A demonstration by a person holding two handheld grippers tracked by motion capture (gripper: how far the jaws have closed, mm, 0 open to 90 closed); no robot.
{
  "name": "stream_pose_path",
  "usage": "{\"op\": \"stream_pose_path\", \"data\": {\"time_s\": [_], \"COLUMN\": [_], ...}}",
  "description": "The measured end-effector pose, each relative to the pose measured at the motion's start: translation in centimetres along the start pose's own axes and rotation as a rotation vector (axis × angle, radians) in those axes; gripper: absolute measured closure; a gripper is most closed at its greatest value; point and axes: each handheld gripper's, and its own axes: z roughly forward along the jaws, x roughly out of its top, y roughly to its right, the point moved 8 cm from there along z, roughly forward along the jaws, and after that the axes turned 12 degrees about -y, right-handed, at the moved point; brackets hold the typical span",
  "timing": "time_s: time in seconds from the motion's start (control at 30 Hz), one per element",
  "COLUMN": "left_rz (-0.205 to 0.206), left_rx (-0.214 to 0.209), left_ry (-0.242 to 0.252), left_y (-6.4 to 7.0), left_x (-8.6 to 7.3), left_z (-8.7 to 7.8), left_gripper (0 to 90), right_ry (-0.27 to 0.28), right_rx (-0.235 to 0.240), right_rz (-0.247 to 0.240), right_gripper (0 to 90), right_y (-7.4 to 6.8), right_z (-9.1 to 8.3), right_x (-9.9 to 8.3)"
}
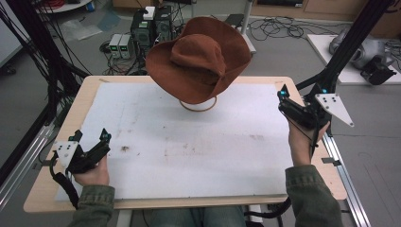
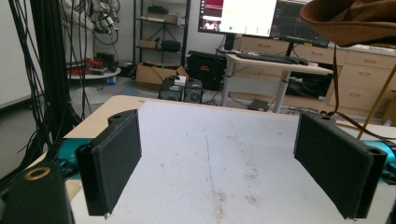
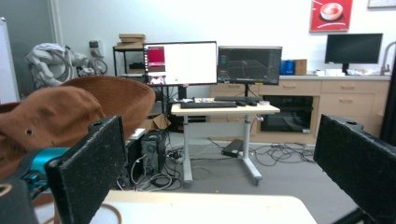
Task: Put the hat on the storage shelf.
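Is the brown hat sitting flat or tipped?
Tipped. The brown hat leans on its stand, brim higher at the back.

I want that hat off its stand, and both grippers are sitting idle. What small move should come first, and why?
Probably bring the right gripper in toward the brown hat. Its jaws stand wide apart, holding nothing, and it sits nearer the brim than the left gripper, which waits open at the table's near left corner. The hat perches on a ring-based stand.

No text, label or number is legible; the monitor (image 3: 181,63) screens and red wall poster (image 3: 331,15) stay unreadable.
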Motion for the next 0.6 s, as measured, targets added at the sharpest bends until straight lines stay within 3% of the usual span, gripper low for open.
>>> {"op": "stream_pose_path", "data": {"time_s": [0.07, 0.1, 0.17, 0.23, 0.3, 0.33, 0.37, 0.4, 0.53, 0.6], "left_rz": [0.002, 0.001, -0.001, 0.004, 0.003, 0.002, 0.001, 0.002, 0.005, 0.015], "left_rx": [0.003, 0.006, 0.006, 0.007, 0.009, 0.009, 0.009, 0.012, 0.013, 0.011], "left_ry": [0.000, 0.000, -0.002, -0.001, -0.002, -0.003, -0.004, -0.006, -0.006, -0.009], "left_y": [0.0, 0.0, 0.1, 0.1, 0.0, 0.0, -0.1, -0.1, -0.1, -0.1], "left_x": [0.0, 0.0, -0.1, -0.1, -0.2, -0.3, -0.3, -0.3, -0.4, -0.5], "left_z": [0.0, 0.1, 0.2, 0.2, 0.3, 0.3, 0.3, 0.3, 0.4, 0.5], "left_gripper": [15.3, 15.3, 15.0, 15.0, 14.9, 15.0, 15.0, 15.0, 14.9, 14.9], "right_ry": [-0.006, -0.006, -0.025, -0.028, -0.049, -0.068, -0.068, -0.100, -0.111, -0.106], "right_rx": [-0.013, -0.013, -0.021, -0.033, -0.047, -0.048, -0.048, -0.043, -0.035, -0.034], "right_rz": [0.015, 0.015, 0.042, 0.040, 0.044, 0.037, 0.037, 0.035, 0.044, 0.020], "right_gripper": [2.2, 2.2, 2.2, 2.2, 2.2, 2.3, 2.3, 2.3, 2.3, 2.3], "right_y": [0.5, 0.5, 0.3, 0.2, -0.4, -1.0, -1.0, -1.5, -1.9, -2.1], "right_z": [-1.2, -1.2, -2.2, -2.4, -2.8, -3.1, -3.1, -3.0, -2.9, -2.9], "right_x": [-1.4, -1.4, -3.6, -4.5, -6.7, -9.0, -9.0, -11.0, -12.5, -12.8]}}
